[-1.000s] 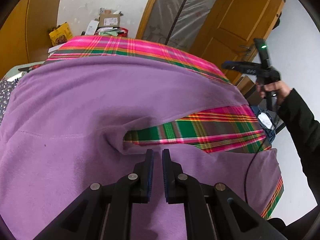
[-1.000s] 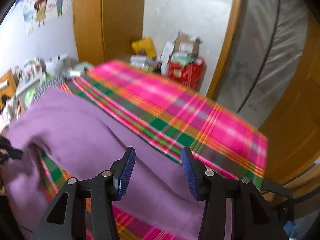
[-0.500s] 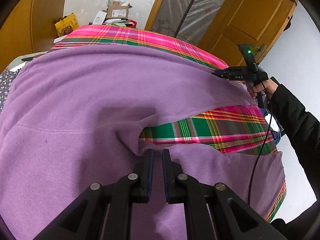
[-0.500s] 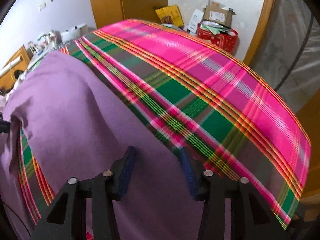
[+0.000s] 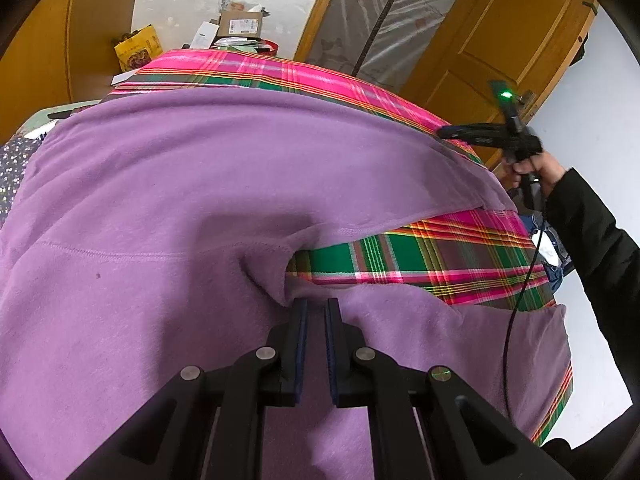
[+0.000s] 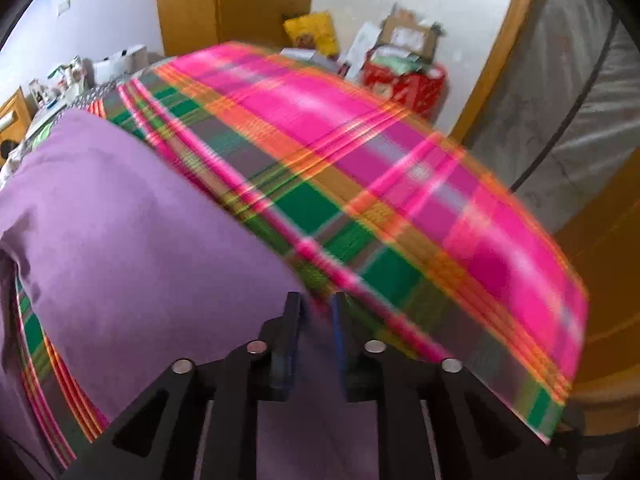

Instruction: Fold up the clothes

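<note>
A purple fleece garment (image 5: 200, 200) lies spread over a pink-and-green plaid bedspread (image 5: 440, 256). My left gripper (image 5: 316, 312) is shut on a bunched fold of it, where two purple parts meet beside a strip of bare plaid. In the blurred right wrist view, my right gripper (image 6: 316, 312) is shut on the edge of the purple garment (image 6: 140, 240), where it meets the plaid bedspread (image 6: 400, 160). The left wrist view shows the right gripper (image 5: 452, 133) low at the garment's far right edge, held by a hand (image 5: 536, 168) in a black sleeve.
Cardboard boxes (image 5: 240, 28) and a red basket (image 6: 404, 76) stand past the bed's far end. A plastic-wrapped mattress (image 6: 580, 100) leans by a wooden door (image 5: 500, 40). A black cable (image 5: 516, 300) hangs at the right. Clutter (image 6: 60, 80) crowds the left side.
My right gripper came down from above the bed to the garment's edge and closed from wide open. The left gripper stayed shut on its fold, and the plaid gap beside it widened.
</note>
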`<state>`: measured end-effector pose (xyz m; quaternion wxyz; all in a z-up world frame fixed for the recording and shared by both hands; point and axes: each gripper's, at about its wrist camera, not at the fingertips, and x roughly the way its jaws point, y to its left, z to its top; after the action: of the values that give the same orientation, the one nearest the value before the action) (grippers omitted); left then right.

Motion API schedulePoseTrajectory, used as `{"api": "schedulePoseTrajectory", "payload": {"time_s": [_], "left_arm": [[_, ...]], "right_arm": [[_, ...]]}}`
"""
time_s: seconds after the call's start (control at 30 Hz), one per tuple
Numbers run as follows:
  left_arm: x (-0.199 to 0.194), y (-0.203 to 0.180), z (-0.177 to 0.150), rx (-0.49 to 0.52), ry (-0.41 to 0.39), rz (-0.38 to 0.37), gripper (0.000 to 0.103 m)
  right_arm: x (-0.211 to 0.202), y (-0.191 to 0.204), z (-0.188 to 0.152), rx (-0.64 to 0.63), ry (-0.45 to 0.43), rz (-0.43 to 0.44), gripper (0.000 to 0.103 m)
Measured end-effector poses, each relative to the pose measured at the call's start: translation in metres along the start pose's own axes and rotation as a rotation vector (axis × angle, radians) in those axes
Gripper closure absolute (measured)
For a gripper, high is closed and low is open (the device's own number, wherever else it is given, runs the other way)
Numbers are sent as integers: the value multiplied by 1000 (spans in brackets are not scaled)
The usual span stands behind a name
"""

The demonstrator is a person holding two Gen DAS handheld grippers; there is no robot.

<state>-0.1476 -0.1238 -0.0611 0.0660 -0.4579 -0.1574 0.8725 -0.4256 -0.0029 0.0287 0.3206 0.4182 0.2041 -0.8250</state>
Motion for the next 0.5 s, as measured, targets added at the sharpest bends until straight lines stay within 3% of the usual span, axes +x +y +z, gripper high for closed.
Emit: {"api": "schedulePoseTrajectory", "payload": {"time_s": [0.17,0.5], "left_arm": [[5,-1,-2,-4,9,-6,95],[8,-9,-1,13,23,-4,95]], "right_arm": [[-24,-49,-24,104,3,-36,72],[-4,-74,-50,105,88,-3,72]]}}
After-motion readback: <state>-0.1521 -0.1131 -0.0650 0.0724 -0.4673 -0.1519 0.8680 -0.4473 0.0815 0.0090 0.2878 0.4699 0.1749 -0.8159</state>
